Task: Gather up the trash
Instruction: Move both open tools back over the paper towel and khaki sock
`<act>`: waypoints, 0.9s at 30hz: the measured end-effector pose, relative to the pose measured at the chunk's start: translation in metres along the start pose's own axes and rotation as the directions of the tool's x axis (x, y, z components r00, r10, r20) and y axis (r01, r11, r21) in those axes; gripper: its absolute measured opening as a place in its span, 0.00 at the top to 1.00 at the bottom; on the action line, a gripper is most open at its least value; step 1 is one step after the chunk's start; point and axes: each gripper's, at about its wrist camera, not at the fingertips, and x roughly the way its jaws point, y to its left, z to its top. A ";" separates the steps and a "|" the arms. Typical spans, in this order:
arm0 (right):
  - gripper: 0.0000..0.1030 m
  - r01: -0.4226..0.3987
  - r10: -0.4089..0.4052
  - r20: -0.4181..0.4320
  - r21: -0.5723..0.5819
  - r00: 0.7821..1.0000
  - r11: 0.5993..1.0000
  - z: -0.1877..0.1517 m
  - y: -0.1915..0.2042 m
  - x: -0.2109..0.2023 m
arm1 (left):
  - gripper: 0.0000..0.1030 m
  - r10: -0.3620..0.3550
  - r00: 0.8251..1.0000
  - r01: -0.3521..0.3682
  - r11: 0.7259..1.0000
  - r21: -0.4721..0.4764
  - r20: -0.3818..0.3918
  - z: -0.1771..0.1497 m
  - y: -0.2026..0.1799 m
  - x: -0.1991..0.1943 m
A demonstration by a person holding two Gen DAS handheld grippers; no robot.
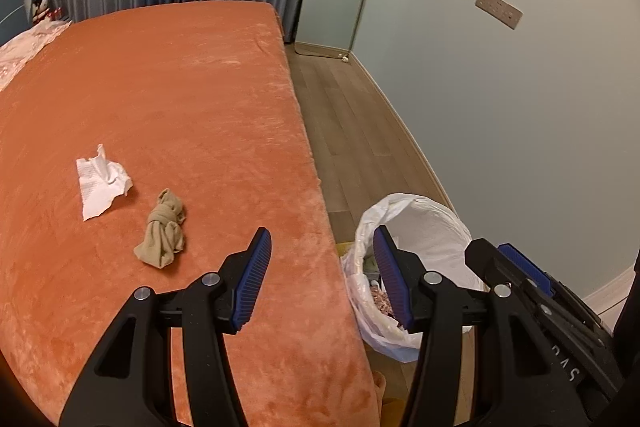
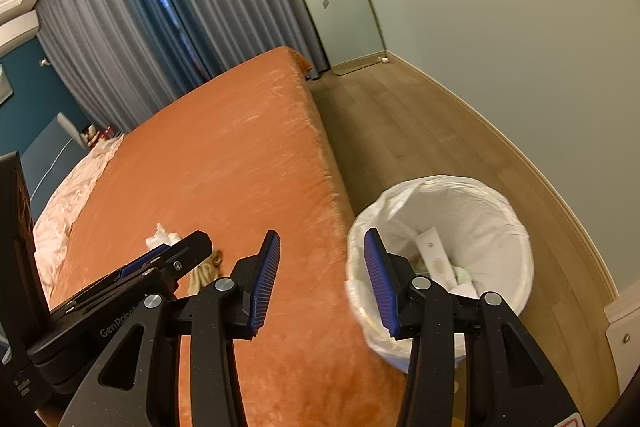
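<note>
Both grippers hover over the near edge of the bed point(image 1: 168, 75), each with its jaws spread and nothing between them: the left gripper point(image 1: 322, 277) over the orange blanket, the right gripper point(image 2: 320, 281) straddling the gap between bed and bin point(image 2: 516, 227). The remaining trash lies on the blanket to the left: a torn paper scrap point(image 1: 100, 181) and, just beside it and nearer the grippers, a knotted tan cloth wad point(image 1: 164, 233). The bin, lined with a white bag, stands on the floor close against the bed's side and already holds a white packet point(image 2: 438, 257).

Likely hazards from here: a pinch on the flat paper may catch the plush blanket instead or slide the sheet away; the two items lie close, so reaching for one could drag the other; a release short of the bin's rim would drop trash into the narrow gap beside the bed; the grippers, working close together, could knock each other.
</note>
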 end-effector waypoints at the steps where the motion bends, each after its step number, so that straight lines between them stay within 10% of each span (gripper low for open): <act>1: 0.54 -0.003 0.003 -0.002 -0.006 1.000 1.000 -0.001 0.005 0.001 | 0.51 0.006 1.000 -0.006 1.000 -0.008 0.002 0.000 0.006 -0.001; 27: 0.53 -0.099 0.072 -0.151 -0.187 0.986 0.977 -0.036 0.149 0.071 | 0.50 0.124 0.992 -0.124 0.962 -0.243 -0.014 -0.002 0.170 -0.016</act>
